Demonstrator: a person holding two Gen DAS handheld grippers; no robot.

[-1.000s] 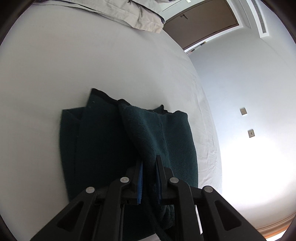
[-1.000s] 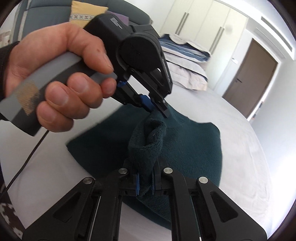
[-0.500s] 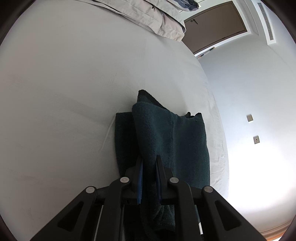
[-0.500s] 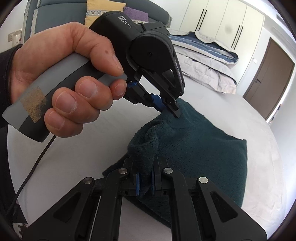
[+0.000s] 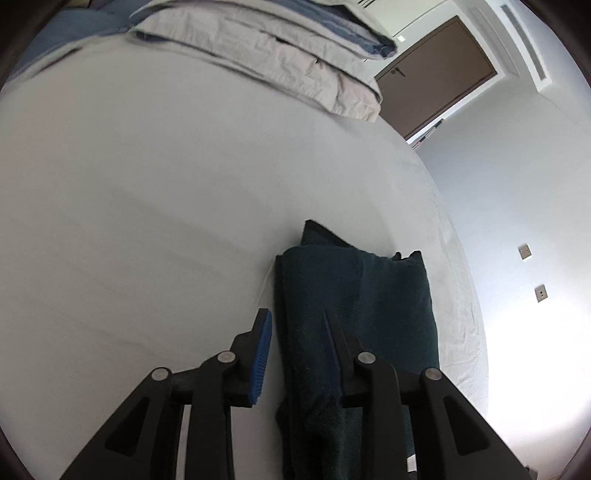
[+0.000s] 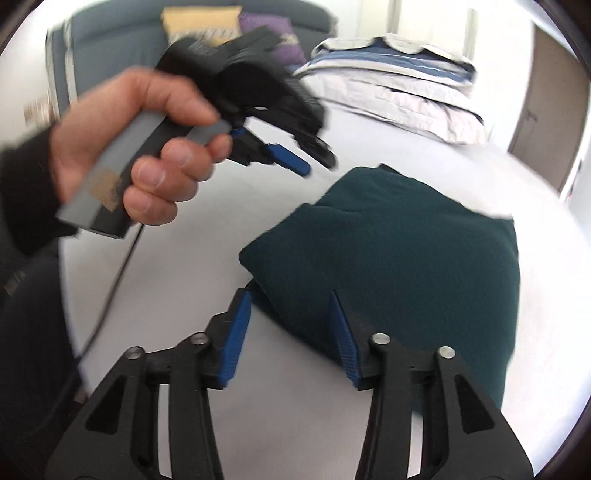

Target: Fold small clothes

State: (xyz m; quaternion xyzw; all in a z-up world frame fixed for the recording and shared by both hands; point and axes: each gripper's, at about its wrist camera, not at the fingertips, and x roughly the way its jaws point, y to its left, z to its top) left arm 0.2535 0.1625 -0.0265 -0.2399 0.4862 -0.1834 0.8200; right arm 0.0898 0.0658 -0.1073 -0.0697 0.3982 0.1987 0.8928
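A dark green fleece garment [image 5: 373, 295] lies folded on the white bed sheet [image 5: 147, 206]; it also shows in the right wrist view [image 6: 406, 251]. My left gripper [image 5: 297, 321] is open, its jaws astride the garment's near left edge without gripping it. In the right wrist view the left gripper [image 6: 314, 162] is held in a hand above the sheet, left of the garment, blurred. My right gripper [image 6: 291, 306] is open and empty, its jaws over the garment's near corner.
Folded grey and blue bedding [image 5: 280, 55] is stacked at the far end of the bed, also in the right wrist view [image 6: 399, 85]. A sofa with yellow and purple cushions [image 6: 207, 22] stands behind. A brown door [image 5: 436, 92] and the bed's right edge lie beyond.
Both grippers have opened and let go of the garment's folded-over edge, which now lies flat on the rest. The left gripper has lifted away to the left.
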